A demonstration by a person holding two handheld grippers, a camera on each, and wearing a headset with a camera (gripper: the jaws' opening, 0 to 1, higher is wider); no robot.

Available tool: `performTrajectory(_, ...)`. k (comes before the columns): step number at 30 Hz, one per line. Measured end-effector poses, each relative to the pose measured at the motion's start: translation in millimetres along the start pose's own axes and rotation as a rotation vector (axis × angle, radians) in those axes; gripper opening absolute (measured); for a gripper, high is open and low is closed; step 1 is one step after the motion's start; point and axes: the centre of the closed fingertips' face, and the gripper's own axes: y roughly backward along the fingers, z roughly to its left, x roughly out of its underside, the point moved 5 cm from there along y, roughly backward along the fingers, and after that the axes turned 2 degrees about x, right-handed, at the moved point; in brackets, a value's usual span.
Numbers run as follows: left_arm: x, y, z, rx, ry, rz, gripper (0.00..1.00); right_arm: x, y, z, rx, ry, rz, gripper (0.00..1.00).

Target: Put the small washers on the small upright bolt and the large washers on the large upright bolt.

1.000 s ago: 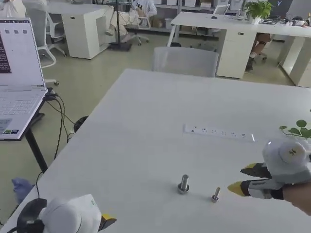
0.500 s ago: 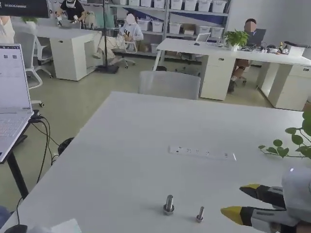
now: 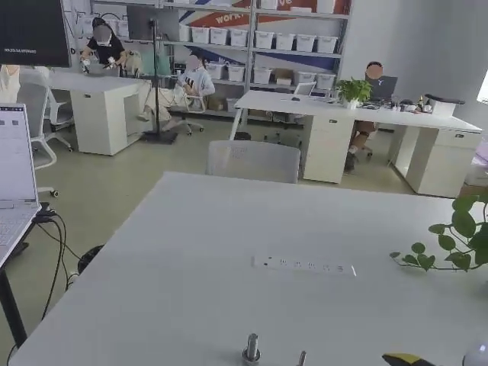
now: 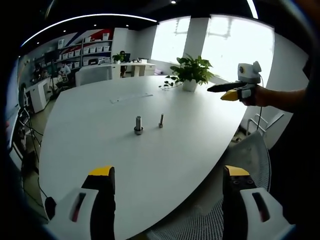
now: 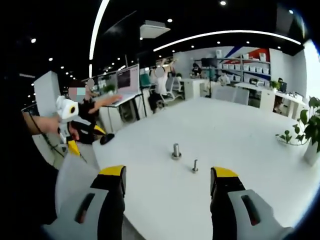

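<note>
The yellow-tipped left gripper (image 4: 167, 182) and right gripper (image 5: 167, 180) are held wide, empty — whether washers sit on the thick silver upright bolt (image 4: 138, 125) or the thin silver upright bolt (image 4: 161, 120) cannot be told.

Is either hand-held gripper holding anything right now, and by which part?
Nothing is held: the left hand-held gripper and the right hand-held gripper both stand open and empty.

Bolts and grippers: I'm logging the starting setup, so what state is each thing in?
Large bolt, upright on the table.
Small bolt, upright, apart from the large one.
Left gripper, open, empty.
Right gripper, open, empty.
Laptop, lid open.
</note>
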Motion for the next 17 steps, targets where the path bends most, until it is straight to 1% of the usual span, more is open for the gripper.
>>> performTrajectory(2, 1.4, -1.1, 1.6, -0.001, -0.002, -0.006, 0.9, 14.1, 2.3, -1.5, 0.014, -0.009, 0.027, 0.72)
performTrajectory(5, 6.2, -3.1, 3.4, -0.004, -0.014, 0.001, 0.9, 34.8, 5.0, -3.4, 0.03, -0.002, 0.067, 0.74)
performTrajectory(7, 10.3, -4.5, 6.2, -0.001, -0.004, 0.001, 0.91, 44.6, 5.2, -2.5, 0.031, -0.004, 0.084, 0.75)
performTrajectory(9, 14.4, -6.3, 8.0, -0.002, -0.008, 0.001, 0.91, 49.7, 5.1, -1.5, 0.034, -0.004, 0.091, 0.76)
performTrajectory(10, 19.3, -7.1, 9.0, -0.003, -0.048, 0.037, 0.91, 51.9, 4.4, -1.1, 0.031, -0.01, 0.091, 0.77)
performTrajectory(11, 20.5, -8.0, 8.7, -0.004, -0.051, 0.042, 0.91, 55.8, 2.4, 0.9, 0.019, -0.026, 0.095, 0.78)
performTrajectory(12, 20.0, -8.5, 9.0, -0.002, -0.037, 0.029, 0.9, 59.2, 0.9, 2.3, 0.015, -0.022, 0.107, 0.79)
performTrajectory(13, 19.3, -8.2, 9.5, 0.003, -0.017, 0.014, 0.9, 65.0, 0.3, 5.1, -0.002, 0.009, 0.138, 0.79)
performTrajectory(15, 19.0, -7.8, 12.5, -0.006, 0.016, -0.003, 0.9, 68.7, -1.5, 7.1, -0.011, 0.012, 0.142, 0.8)
performTrajectory(17, 19.8, -8.6, 12.5, -0.005, 0.02, -0.009, 0.91, 70.4, -1.5, 8.4, -0.019, 0.003, 0.134, 0.82)
